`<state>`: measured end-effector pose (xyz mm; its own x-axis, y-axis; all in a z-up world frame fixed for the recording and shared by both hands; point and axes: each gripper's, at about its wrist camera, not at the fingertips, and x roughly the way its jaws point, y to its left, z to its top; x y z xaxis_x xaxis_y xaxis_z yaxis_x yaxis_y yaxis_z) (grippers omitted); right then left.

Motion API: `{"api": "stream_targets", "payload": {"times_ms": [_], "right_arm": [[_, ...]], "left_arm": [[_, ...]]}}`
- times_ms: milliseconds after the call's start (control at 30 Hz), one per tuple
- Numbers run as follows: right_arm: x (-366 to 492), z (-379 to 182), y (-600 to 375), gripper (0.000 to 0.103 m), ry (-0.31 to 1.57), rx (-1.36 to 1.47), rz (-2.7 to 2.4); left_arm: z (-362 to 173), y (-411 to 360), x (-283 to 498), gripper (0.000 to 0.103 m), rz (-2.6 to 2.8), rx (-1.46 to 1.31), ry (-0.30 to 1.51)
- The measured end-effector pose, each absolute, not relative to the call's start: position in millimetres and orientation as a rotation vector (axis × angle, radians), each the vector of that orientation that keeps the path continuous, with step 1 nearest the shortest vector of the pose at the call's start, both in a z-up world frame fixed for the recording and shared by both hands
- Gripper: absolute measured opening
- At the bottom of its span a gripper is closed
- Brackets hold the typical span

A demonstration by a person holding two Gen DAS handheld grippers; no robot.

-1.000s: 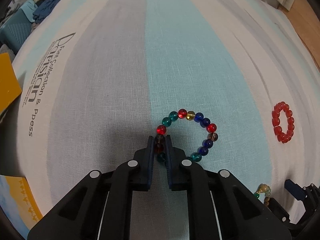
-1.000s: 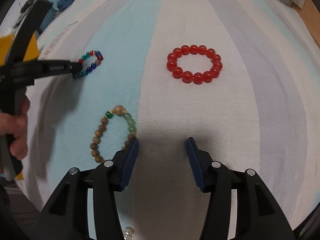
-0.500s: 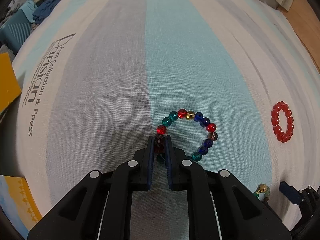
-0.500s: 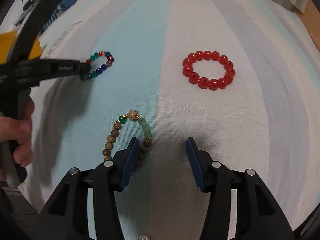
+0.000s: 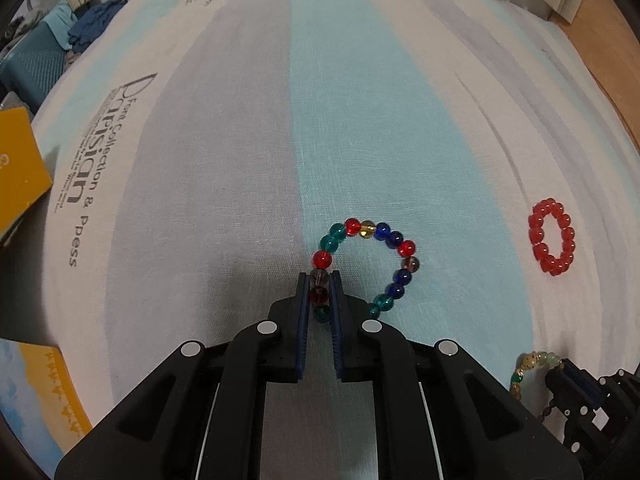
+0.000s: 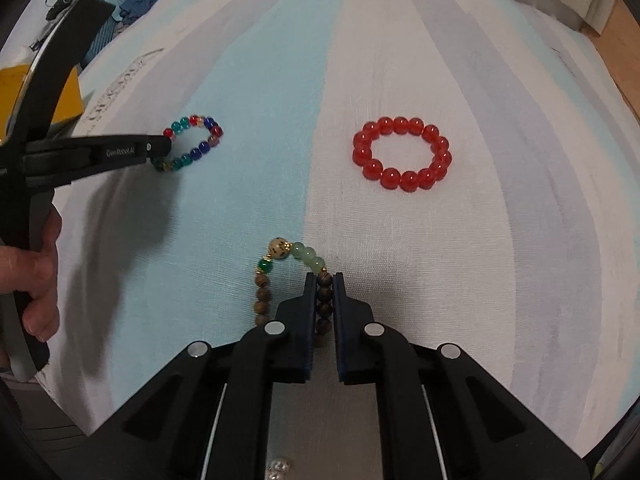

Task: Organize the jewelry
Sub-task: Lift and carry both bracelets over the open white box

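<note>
Your left gripper (image 5: 320, 280) is pinching the multicolored bracelet (image 5: 394, 264); only your right wrist view is showing your right gripper (image 6: 323, 284) clamping the wooden bracelet (image 6: 262, 292).

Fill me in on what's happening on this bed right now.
A person is sorting beaded bracelets on a striped sheet, with handheld tongs in each hand. The left tongs are shut on the multicolored glass bracelet, which lies on the teal stripe. The right tongs are shut on the wooden and green bead bracelet, gripping its brown beads. The red bracelet lies untouched on a pale stripe, apart from both.
</note>
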<state>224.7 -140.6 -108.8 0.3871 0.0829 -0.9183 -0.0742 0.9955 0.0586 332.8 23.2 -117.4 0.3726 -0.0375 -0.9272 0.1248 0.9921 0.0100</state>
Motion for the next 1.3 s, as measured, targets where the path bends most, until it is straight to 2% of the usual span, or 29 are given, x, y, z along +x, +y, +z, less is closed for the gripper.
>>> {"api": "stream_targets", "payload": {"times_ms": [767,1300], "right_arm": [[192.9,-20.4,-140.6,0.007,1.049,0.031,0.107],[159.9,32.0,-108.9,0.007,0.988,0.036,0.124]], "left_arm": [[-33.6,54.1,265.3,0.009,-0.092,0.039,1.093],[28.2,103.2,203.4,0.009,-0.046,-0.009,1.027]]}}
